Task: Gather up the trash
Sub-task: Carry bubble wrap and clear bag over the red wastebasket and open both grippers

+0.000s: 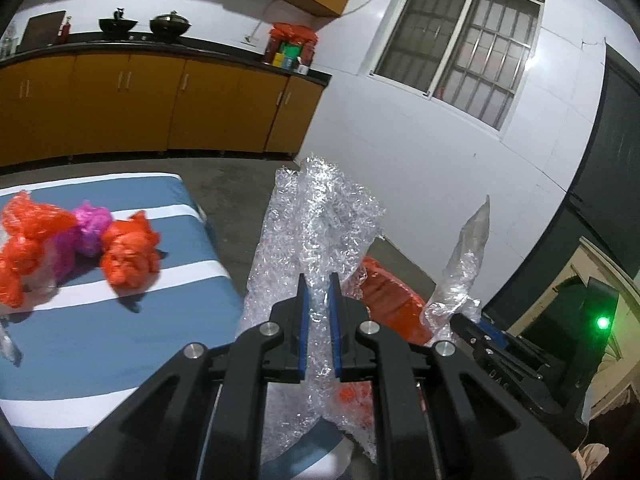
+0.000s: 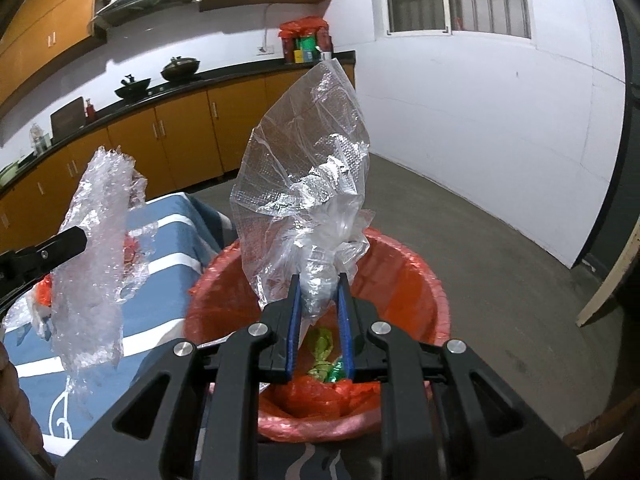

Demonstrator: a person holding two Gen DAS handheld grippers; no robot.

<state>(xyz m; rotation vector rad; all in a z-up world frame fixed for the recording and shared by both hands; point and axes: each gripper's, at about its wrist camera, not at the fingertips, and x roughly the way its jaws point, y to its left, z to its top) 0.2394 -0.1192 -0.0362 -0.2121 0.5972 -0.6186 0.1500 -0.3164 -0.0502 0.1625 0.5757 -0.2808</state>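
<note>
Right wrist view: right gripper [image 2: 319, 296] pinches clear plastic bag [image 2: 308, 168] at its twisted neck, fingers nearly closed on it
Bag axis: upright, loose end fanning up above the fingers
Bin: red-lined trash bin [image 2: 416, 280] directly under and just beyond the fingers; green wrappers [image 2: 322, 354] already inside
Left wrist view: left gripper [image 1: 319, 294] clamped narrow on bubble wrap [image 1: 320, 216], sheet standing upright
Left position: over the near edge of the blue striped table [image 1: 120, 320], bin to its right
Nearer arm: right, already above the bin mouth; likely drops first
Remaining: orange and pink bags [image 1: 80, 240] on the table, far left
</note>
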